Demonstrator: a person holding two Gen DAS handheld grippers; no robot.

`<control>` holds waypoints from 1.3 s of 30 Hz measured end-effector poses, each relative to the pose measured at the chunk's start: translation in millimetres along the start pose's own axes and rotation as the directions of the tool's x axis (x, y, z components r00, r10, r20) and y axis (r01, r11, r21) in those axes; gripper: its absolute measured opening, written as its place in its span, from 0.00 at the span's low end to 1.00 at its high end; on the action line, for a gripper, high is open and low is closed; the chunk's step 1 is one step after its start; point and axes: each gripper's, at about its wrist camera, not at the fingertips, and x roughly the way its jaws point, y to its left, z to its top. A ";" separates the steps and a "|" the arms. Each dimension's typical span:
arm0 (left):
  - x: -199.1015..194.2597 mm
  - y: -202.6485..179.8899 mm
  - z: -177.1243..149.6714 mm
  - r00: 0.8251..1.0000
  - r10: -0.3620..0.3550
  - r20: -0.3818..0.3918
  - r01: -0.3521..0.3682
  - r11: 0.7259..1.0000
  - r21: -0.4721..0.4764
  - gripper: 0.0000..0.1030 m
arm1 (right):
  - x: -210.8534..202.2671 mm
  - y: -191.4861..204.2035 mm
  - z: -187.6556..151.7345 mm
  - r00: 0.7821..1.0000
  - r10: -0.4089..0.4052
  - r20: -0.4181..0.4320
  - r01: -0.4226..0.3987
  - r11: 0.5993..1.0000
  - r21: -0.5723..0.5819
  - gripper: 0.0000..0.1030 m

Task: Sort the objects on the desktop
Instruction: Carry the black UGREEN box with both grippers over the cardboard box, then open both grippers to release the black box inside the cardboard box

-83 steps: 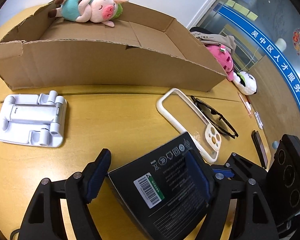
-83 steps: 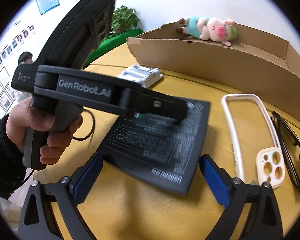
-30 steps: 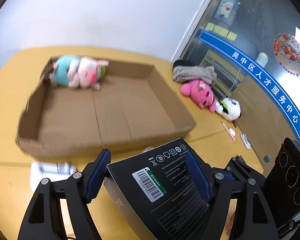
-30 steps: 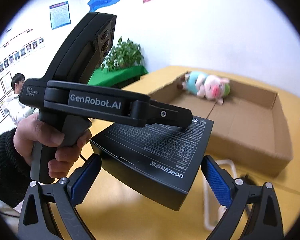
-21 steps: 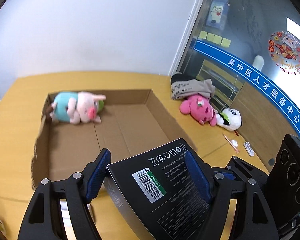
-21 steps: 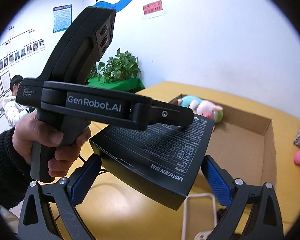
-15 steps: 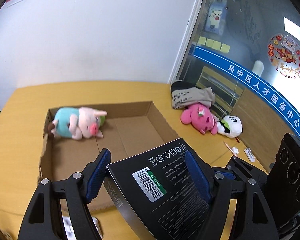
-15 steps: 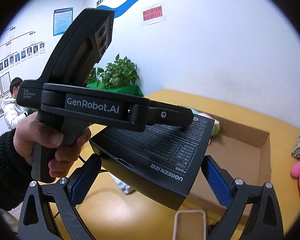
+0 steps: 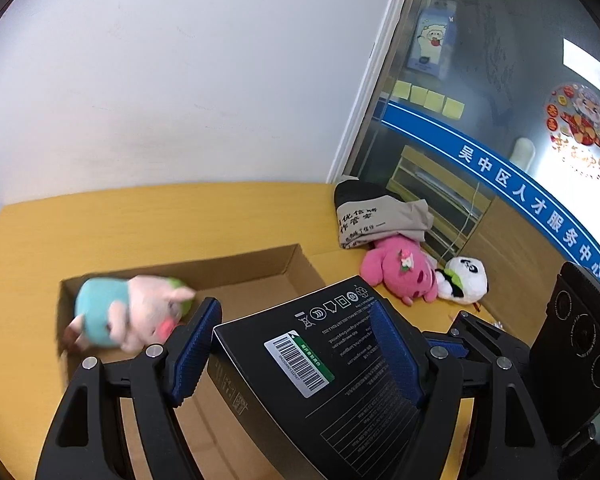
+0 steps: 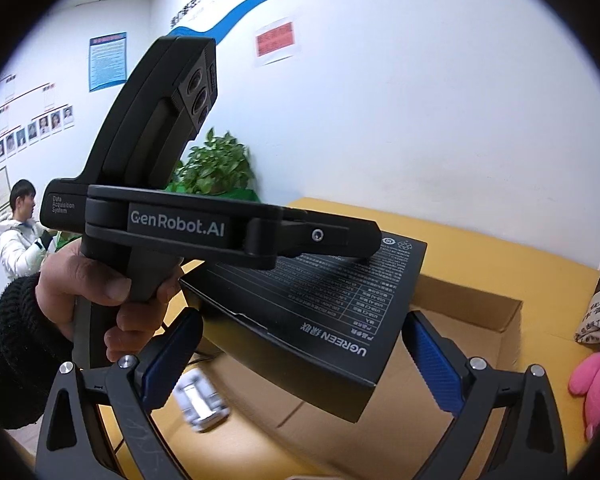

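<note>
A black UGREEN box (image 9: 340, 400) is clamped between the blue pads of my left gripper (image 9: 296, 348) and hangs in the air above the near wall of the open cardboard box (image 9: 240, 260). A pig plush (image 9: 128, 316) in a teal shirt lies at the far left inside the cardboard box. In the right wrist view the black box (image 10: 320, 304) is tilted, with a hand (image 10: 80, 292) holding the left gripper's handle. My right gripper (image 10: 300, 360) stays wide open just beneath and behind the black box, its pads apart from it.
A pink plush (image 9: 396, 272), a panda plush (image 9: 464, 280) and a folded cloth (image 9: 376, 216) lie on the yellow table right of the cardboard box. A white phone stand (image 10: 202, 396) sits on the table below. A potted plant (image 10: 216, 168) and a person (image 10: 16, 232) are far behind.
Both grippers rose and moved forward together, carrying the black box from the table up over the cardboard box's near wall. The phone case and glasses dropped out of view.
</note>
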 end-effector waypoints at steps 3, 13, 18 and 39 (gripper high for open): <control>37.9 14.7 20.2 0.999 -0.032 -0.033 0.032 0.999 -0.021 0.78 | 17.2 -31.3 8.1 1.000 0.002 -0.008 -0.002 1.000 0.014 0.97; 174.2 67.4 39.4 0.987 -0.043 -0.156 0.023 0.991 -0.128 0.78 | 101.0 -143.7 5.2 0.992 0.056 -0.116 -0.042 0.992 0.122 0.97; 230.3 96.9 18.6 0.968 -0.056 -0.246 0.003 0.977 -0.213 0.78 | 144.6 -183.7 -21.3 0.972 0.097 -0.212 -0.053 0.978 0.201 0.97; 192.9 76.4 2.7 0.955 0.221 -0.197 -0.233 0.971 -0.043 0.77 | 160.5 -173.4 -62.6 0.877 -0.081 -0.473 0.221 0.943 0.248 0.88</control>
